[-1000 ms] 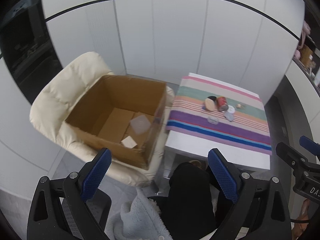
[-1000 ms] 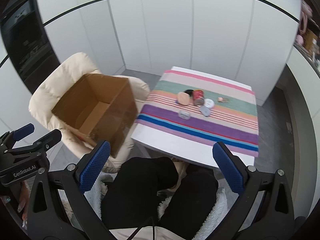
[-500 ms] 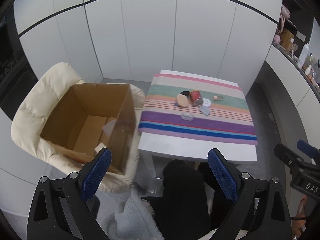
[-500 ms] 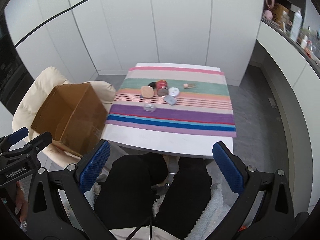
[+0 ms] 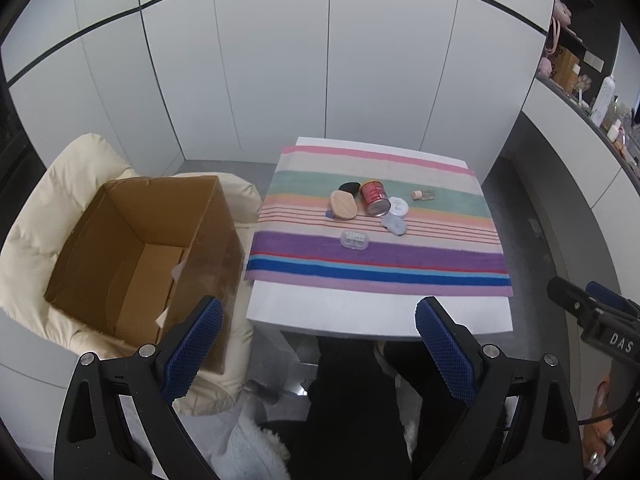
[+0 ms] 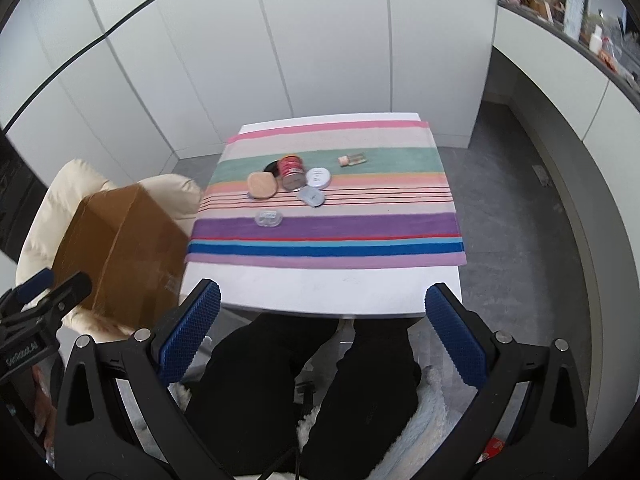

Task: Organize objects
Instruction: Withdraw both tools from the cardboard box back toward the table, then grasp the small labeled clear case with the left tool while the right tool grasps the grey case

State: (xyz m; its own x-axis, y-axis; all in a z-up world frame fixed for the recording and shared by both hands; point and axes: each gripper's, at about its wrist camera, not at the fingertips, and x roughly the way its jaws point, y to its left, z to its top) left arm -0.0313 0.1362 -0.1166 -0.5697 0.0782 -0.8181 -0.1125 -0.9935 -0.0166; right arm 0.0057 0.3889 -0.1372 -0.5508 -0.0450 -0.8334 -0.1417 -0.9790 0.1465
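Hovering well short of the red tin (image 5: 374, 198), both the left gripper (image 5: 318, 354) & right gripper (image 6: 322, 334) are spread wide w/ nothing held; grabbing into that tight cluster mid striped cloth (image 5: 440, 256) could roll the tin or knock the compact (image 5: 343, 205) touching it.

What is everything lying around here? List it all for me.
Cardboard box: one, brown, open, on the armchair left of the table.
Armchair: one, cream.
Table: one, white.
Striped cloth: one, multicoloured, over the table.
Tin can: one, red, on its side.
Oval case: one, peach.
Black item: one, behind the oval case.
Round jar: one, white.
Grey case: one.
Clear case: one, on the purple stripe.
Small bottle: one, lying down.
Left gripper: blue pads, open.
Right gripper: blue pads, open.
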